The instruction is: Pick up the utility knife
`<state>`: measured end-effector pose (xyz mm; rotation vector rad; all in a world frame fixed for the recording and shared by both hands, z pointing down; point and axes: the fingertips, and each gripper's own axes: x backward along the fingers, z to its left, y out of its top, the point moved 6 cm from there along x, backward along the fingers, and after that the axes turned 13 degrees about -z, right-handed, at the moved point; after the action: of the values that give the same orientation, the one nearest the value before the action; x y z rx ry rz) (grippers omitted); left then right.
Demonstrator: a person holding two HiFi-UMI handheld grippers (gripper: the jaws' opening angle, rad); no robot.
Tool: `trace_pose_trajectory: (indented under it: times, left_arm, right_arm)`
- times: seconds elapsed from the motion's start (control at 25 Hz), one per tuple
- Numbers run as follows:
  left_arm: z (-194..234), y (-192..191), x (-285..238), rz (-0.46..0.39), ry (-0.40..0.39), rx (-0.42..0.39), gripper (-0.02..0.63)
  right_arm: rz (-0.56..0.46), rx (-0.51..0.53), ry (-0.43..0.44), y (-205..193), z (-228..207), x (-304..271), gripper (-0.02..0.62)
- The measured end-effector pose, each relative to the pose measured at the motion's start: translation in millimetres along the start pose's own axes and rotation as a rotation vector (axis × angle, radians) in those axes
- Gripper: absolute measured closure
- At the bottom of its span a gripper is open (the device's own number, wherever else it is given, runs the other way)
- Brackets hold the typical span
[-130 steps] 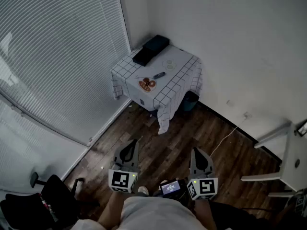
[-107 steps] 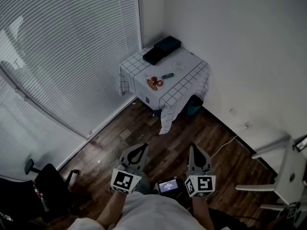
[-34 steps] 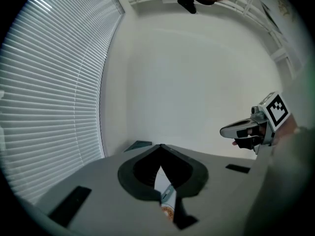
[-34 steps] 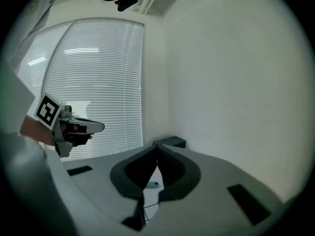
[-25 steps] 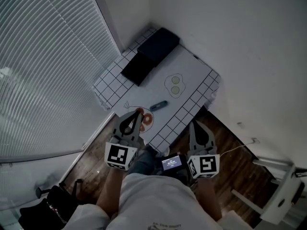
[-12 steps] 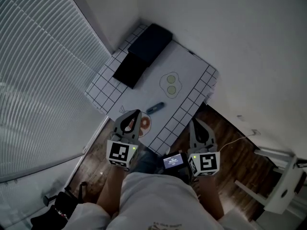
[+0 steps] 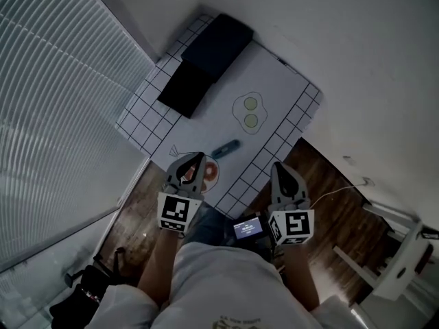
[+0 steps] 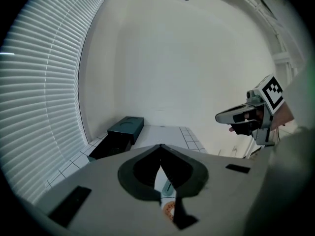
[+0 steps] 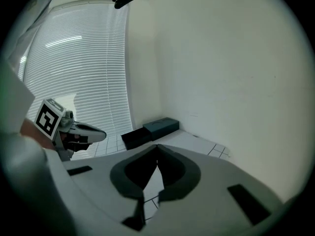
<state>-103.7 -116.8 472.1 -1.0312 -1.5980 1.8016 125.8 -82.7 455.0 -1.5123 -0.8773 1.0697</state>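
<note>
The utility knife [image 7: 225,149], dark blue-grey, lies on the small table [image 7: 278,88] with the white grid cloth, just beyond a round orange item [image 7: 210,173]. My left gripper [image 7: 195,156] is shut and empty, with its tips over the table's near edge beside the orange item and short of the knife. In the left gripper view the knife [image 8: 167,186] shows through the gap below the closed tips [image 8: 160,145]. My right gripper [image 7: 277,164] is shut and empty, off the table's near right edge. In the right gripper view its tips [image 9: 157,145] point at the table.
Two dark boxes [image 7: 206,50] sit at the table's far left corner. A fried-egg-like pattern [image 7: 248,112] marks the cloth's middle. Window blinds [image 7: 62,81] run along the left, a white wall stands behind, and a white cable [image 7: 343,187] lies on the wooden floor at right.
Both grippers have come down and forward toward the table. The left tips now reach the near edge by the orange item. Both stay shut.
</note>
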Motion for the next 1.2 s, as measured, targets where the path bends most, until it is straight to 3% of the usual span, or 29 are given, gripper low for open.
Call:
trace_pose_trajectory:
  times: [0.92, 1.2]
  left_arm:
    - [-3, -75, -29, 0.17, -0.126, -0.057, 0.598]
    - [-5, -93, -41, 0.207, -0.171, -0.042, 0.598]
  right_arm:
    - [0.175, -0.025, 0.062, -75, 18, -25, 0.589]
    - [0.201, -0.038, 0.068, -88, 22, -31, 0.589]
